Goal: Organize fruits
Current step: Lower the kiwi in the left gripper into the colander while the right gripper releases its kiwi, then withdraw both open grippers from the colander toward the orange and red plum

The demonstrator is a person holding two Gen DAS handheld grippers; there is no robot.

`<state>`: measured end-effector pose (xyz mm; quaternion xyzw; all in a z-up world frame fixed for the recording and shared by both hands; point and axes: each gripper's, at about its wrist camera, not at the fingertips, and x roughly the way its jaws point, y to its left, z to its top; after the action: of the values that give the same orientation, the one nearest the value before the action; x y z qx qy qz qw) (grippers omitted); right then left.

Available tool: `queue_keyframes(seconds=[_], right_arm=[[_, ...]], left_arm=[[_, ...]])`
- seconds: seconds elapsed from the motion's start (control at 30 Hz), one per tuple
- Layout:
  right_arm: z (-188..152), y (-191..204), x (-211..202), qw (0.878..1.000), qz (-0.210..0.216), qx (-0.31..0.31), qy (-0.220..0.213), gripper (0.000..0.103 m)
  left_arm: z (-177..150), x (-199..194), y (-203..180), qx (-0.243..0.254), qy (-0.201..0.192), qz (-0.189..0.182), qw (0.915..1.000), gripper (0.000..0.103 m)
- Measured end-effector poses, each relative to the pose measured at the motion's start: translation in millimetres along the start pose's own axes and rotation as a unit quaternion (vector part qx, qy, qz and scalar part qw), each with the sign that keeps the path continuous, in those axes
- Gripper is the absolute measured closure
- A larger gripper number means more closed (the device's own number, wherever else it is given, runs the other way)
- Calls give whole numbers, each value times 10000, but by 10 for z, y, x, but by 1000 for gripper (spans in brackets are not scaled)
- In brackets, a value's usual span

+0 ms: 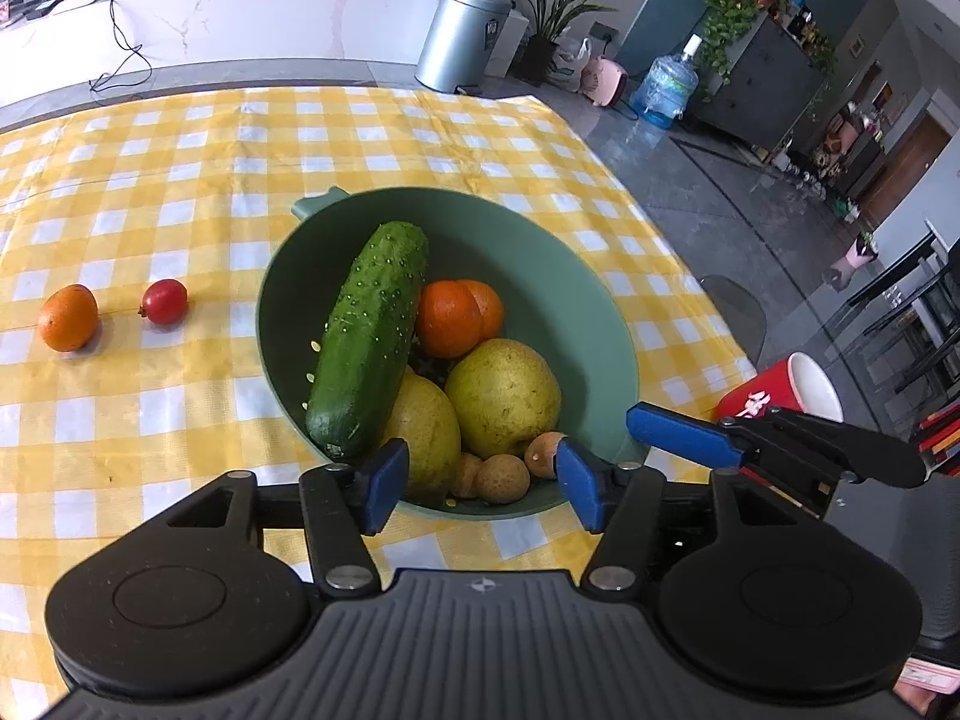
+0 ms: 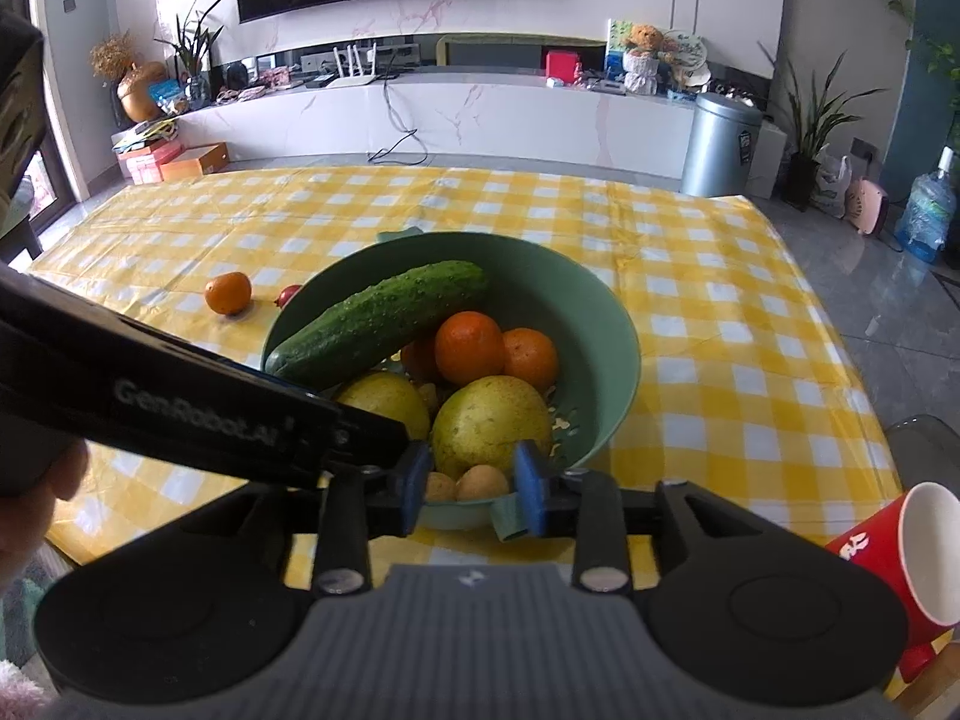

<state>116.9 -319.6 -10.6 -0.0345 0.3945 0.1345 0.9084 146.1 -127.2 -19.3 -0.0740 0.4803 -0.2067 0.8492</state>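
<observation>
- Yellow checked cloth [image 1: 180, 180] covers the table, and in the left wrist view a green bowl [image 1: 606, 324] sits on it, full of food.
- Inside lie a cucumber [image 1: 369, 342], oranges [image 1: 450, 318], two pears [image 1: 504, 399] and small brown fruits [image 1: 501, 477].
- One loose orange [image 1: 67, 318] and a little red fruit [image 1: 164, 301] wait on the cloth, well apart from the bowl.
- My left gripper [image 1: 480, 483] is about half open over the near rim and holds nothing.
- Over in the right wrist view, the right gripper [image 2: 471, 483] is open a little at the near rim, also with nothing in it.
- A red cup [image 2: 918, 558] stands close on the right.
- I think the two loose fruits go in next. Reach left slowly, open wide, pinch gently, and drop each one into a gap so nothing rolls out.
</observation>
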Motion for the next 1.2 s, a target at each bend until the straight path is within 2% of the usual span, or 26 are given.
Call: queue_keyframes(seconds=[0.17,0.33,0.6,0.77,0.97,1.2], right_arm=[[-8,-23,-56,9997,-101,92,-183,62],[-21,-91,-137,9985,-91,380,-375,55],[-14,40,-259,9954,-482,456,-688,49],[7,291,-287,9932,-445,541,-930,48],[76,652,-247,9912,-100,764,-1074,43],[183,1173,-183,9919,5,124,-1266,39]], left_arm=[[1,-170,26,-43,-228,-105,9997,35],[-20,-389,87,-65,-602,-111,9981,35],[-60,-736,212,232,-1106,492,9924,35],[-79,-891,341,338,-1276,779,9882,35],[-115,-1012,599,220,-1416,955,9851,35],[-167,-1073,925,-52,-1566,1147,9810,35]])
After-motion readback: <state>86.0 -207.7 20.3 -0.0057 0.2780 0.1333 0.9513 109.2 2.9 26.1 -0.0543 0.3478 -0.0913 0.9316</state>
